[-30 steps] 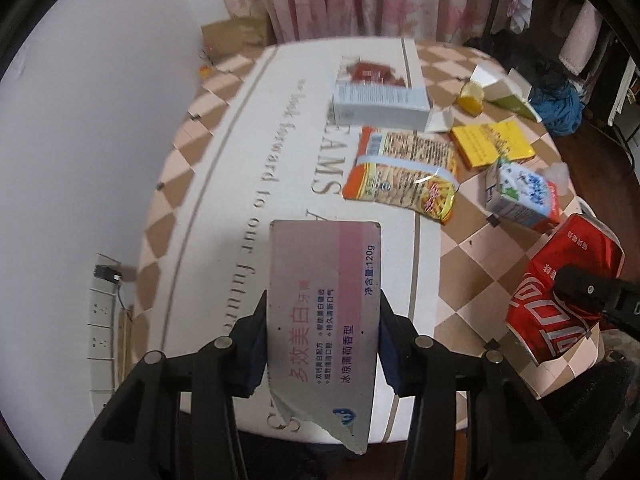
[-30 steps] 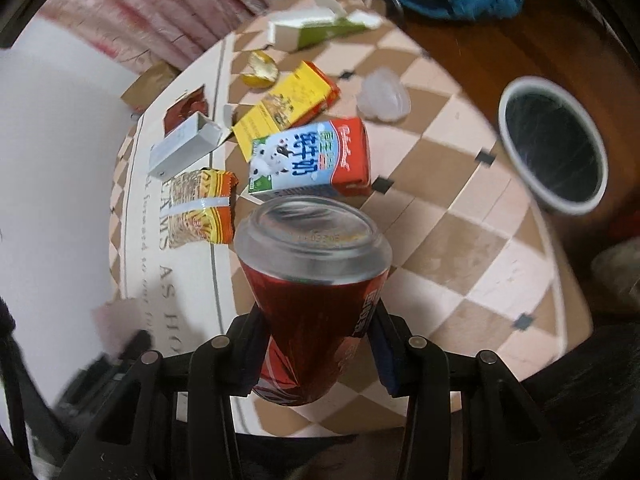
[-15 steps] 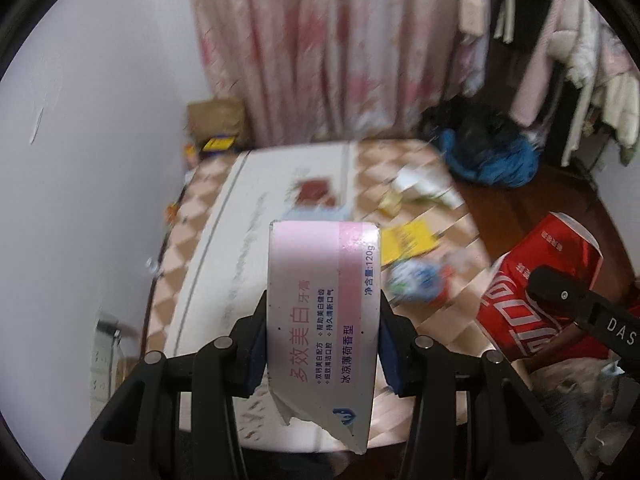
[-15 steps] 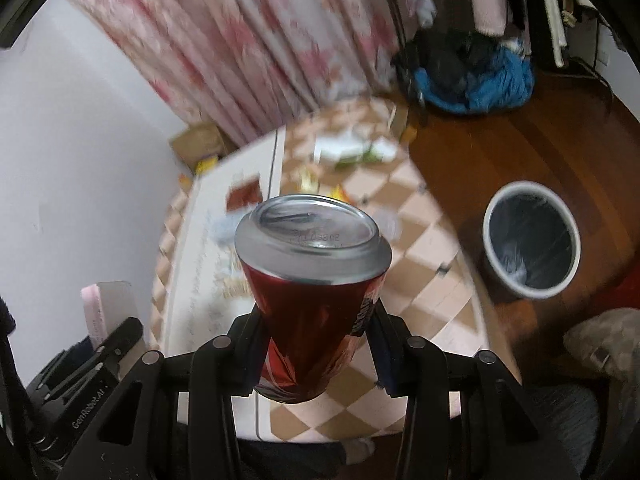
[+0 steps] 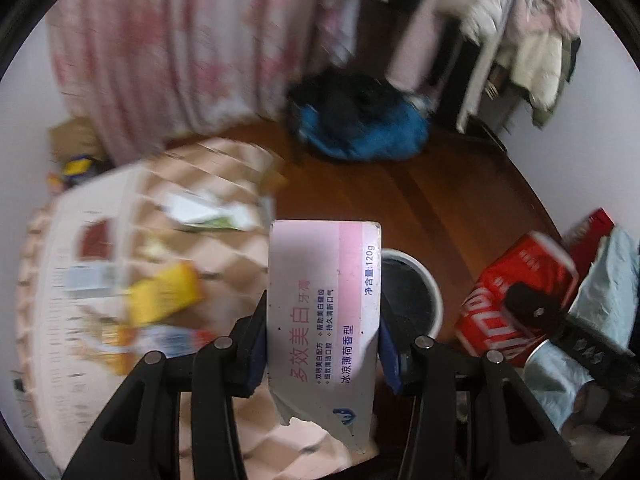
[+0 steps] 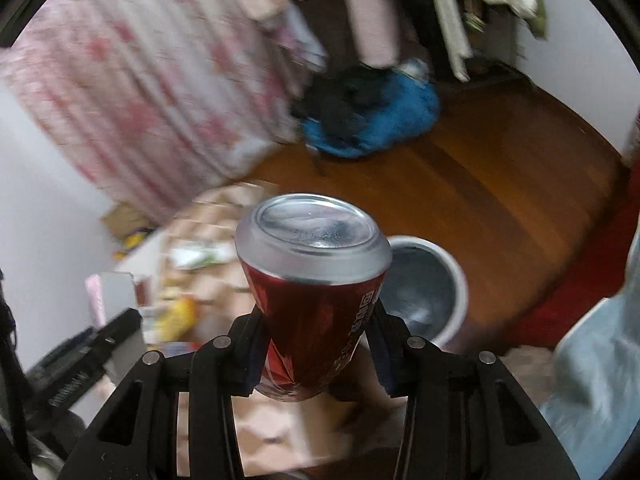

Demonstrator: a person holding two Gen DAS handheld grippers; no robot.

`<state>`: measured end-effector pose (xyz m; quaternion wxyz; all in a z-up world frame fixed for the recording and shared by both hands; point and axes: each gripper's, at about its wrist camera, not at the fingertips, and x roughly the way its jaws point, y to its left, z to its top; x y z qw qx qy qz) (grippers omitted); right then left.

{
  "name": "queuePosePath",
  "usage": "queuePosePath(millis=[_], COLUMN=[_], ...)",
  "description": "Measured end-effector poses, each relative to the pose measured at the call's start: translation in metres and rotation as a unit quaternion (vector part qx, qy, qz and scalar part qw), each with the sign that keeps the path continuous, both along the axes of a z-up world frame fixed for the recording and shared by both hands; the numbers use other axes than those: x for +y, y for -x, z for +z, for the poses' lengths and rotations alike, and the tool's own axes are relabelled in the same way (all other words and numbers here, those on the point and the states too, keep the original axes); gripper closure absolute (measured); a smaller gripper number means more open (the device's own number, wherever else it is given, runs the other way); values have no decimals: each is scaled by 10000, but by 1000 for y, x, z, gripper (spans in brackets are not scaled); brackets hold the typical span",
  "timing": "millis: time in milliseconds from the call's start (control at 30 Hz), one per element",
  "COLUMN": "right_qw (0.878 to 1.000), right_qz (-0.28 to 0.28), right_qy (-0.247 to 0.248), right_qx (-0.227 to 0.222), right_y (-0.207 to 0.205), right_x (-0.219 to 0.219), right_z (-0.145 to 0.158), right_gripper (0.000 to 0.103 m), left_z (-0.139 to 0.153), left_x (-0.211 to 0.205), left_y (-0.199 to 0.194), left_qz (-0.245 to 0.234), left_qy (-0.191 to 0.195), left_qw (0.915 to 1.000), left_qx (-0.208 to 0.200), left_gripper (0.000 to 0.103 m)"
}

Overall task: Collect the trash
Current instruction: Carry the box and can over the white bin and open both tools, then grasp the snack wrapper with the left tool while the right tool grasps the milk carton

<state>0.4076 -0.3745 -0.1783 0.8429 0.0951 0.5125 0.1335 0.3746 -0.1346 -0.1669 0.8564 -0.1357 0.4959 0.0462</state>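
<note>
Red cola can (image 6: 316, 264) clamped between the pads of the right gripper (image 6: 318, 344), its silver end facing the lens. Pink-and-white toothpaste box (image 5: 324, 300) pinched the same way in the left gripper (image 5: 322, 344), torn lower edge nearest the camera. Both pieces of trash held in the air, touching neither the table (image 5: 240, 248) nor the floor (image 5: 440, 208).

Marks a swing to the right since a second ago, when both tools were low over the checkered cloth with the litter spread close below. Half a second ago, still faced the table in the left view, with no bin to be seen there. Now shows the white-rimmed trash bin (image 5: 434, 292) peeking out just behind the box's right edge, standing on the wooden floor beside the table. In the right view, brings the same bin (image 6: 460, 280) from well off to the right to just behind the can's right side, and larger in frame.

Leaves the table pushed to the left and smeared by motion, a yellow packet (image 5: 168, 292) and other wrappers lying on it. Keeps the pink curtain (image 5: 160, 60) and the blue bundle (image 5: 360, 132) at the back, both blurred. Catches the can (image 5: 516, 292) at the right edge of the left view.
</note>
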Motion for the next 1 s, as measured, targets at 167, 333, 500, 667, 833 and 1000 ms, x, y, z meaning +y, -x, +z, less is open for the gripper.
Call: queuePosePath(millis=[167,333,500,667,833,1000], right_qw=[9958,9889,9804,9748,9667,9647], right_qz=[-234,-334,-349,-342,-290,-195], right_qy=[431,604,661,950,1486,1715], right_qx=[775,1319,1822,1991,2065,1991], right_y=[-57,-99,-123,-130,-120,-108], right_x=[-50,-75,-84,-86,-79,-76], right_z=[-87,-160,-219,-251,-261,-249], right_gripper=[58,58,57,0,0,0], left_z=[-74,-134,-154,-157,-167,-162], left_x=[-43,-70,-72,-78,-76,-84], left_y=[-69,-123,-140,-130,-115,-99], left_qz=[-394,-534,-355,-334,-265,-291], left_qy=[357,644,661,66,-289,-527], left_qw=[9968,9893,9874,9889,9861,9845], left_qx=[602,1197,1394,1446,1616,1645], left_gripper=[60,54,2,2,2,2])
